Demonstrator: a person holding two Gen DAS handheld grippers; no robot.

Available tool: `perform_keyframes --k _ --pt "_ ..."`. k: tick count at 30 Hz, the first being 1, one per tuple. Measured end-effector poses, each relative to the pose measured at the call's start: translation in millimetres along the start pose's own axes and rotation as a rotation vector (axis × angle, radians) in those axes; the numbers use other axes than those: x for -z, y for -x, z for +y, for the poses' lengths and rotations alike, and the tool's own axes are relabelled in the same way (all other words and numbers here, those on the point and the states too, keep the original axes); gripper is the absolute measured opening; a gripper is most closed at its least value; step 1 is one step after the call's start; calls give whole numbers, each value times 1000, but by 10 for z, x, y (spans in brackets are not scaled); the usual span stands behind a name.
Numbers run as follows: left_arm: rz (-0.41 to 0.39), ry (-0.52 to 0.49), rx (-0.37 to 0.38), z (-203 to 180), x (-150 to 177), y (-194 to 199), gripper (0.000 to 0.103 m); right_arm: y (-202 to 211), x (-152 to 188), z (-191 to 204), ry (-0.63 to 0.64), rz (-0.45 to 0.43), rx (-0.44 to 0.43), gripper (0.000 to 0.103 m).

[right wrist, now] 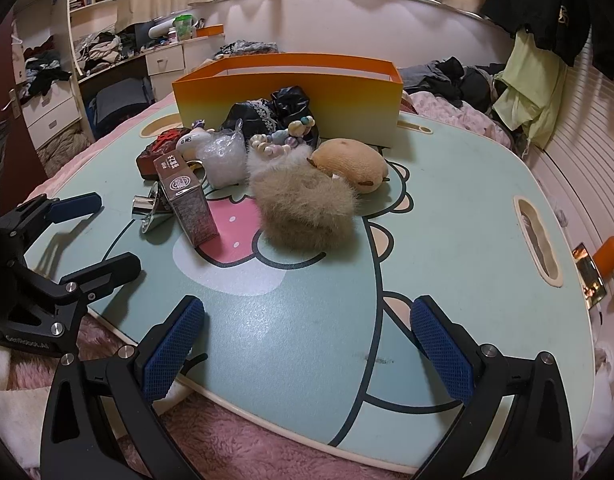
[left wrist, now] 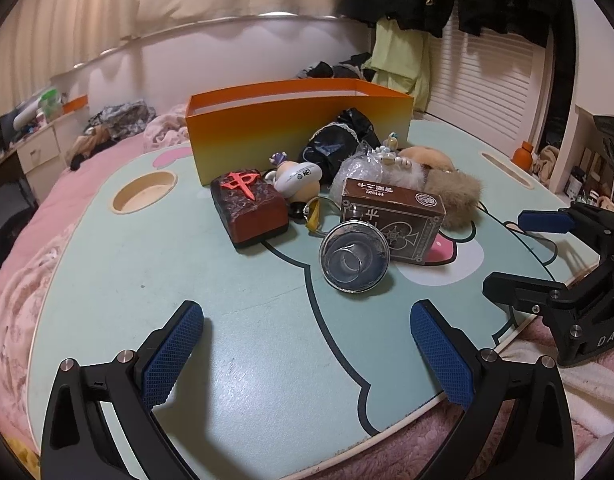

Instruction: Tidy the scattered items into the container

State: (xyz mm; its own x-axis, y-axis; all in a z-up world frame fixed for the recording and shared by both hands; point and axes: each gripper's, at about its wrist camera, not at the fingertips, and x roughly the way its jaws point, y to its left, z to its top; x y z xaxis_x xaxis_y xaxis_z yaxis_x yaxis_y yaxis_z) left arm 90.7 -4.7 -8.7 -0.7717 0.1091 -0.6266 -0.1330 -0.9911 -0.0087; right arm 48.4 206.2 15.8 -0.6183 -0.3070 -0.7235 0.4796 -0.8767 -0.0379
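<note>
While both the left gripper (left wrist: 307, 354) and right gripper (right wrist: 307, 350) hover spread and empty, the fur pompom (right wrist: 305, 208) lies before the orange box (right wrist: 287, 108); probably light and squashy, best pinched across its middle.

A lap table (left wrist: 107, 300) with a cartoon print lies on a pink bed (left wrist: 35, 208). Ahead of the left tool, on the table, sit a red block (left wrist: 249, 208), a metal funnel (left wrist: 354, 258) and a brown card box (left wrist: 393, 216). Beyond them lie a fur puff (right wrist: 303, 204), a tan plush (right wrist: 351, 162), beads (right wrist: 275, 140) and a black bag (left wrist: 335, 140), with the orange box (left wrist: 295, 128) farthest off.
</note>
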Motion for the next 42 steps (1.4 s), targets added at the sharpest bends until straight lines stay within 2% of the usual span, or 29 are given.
perform_keyframes --k 9,16,17,19,24,26,28,29,31,38,42 --pt "-29 16 38 57 -42 75 102 -15 9 1 -5 -1 -1 103" --pt "-69 -26 83 3 -227 111 99 -20 11 11 -6 -1 0 103" --pt "-67 -32 86 -10 -253 94 97 -20 11 7 -6 -2 -1 103" --pt "-57 -44 96 -37 -295 43 87 -21 12 9 -6 -2 -2 103" --pt "-25 -70 108 -95 -336 -88 83 -20 8 13 -7 -3 0 103" --pt "-22 -81 110 -108 -345 -105 76 -19 9 6 -6 -2 -1 103" --pt "-10 -79 118 -106 -336 -126 61 -20 9 7 -6 -2 -1 103" --pt "-2 -75 127 -100 -326 -135 56 -20 9 6 -6 -2 -1 103" --pt "9 -69 136 -84 -299 -142 34 -20 10 7 -6 -2 -1 103" --pt "-16 -63 154 -26 -186 12 34 7 11 -29 -36 -11 9 103" --pt "-40 -45 156 38 -188 109 34 93 -8 -234 -155 -52 -66 103"
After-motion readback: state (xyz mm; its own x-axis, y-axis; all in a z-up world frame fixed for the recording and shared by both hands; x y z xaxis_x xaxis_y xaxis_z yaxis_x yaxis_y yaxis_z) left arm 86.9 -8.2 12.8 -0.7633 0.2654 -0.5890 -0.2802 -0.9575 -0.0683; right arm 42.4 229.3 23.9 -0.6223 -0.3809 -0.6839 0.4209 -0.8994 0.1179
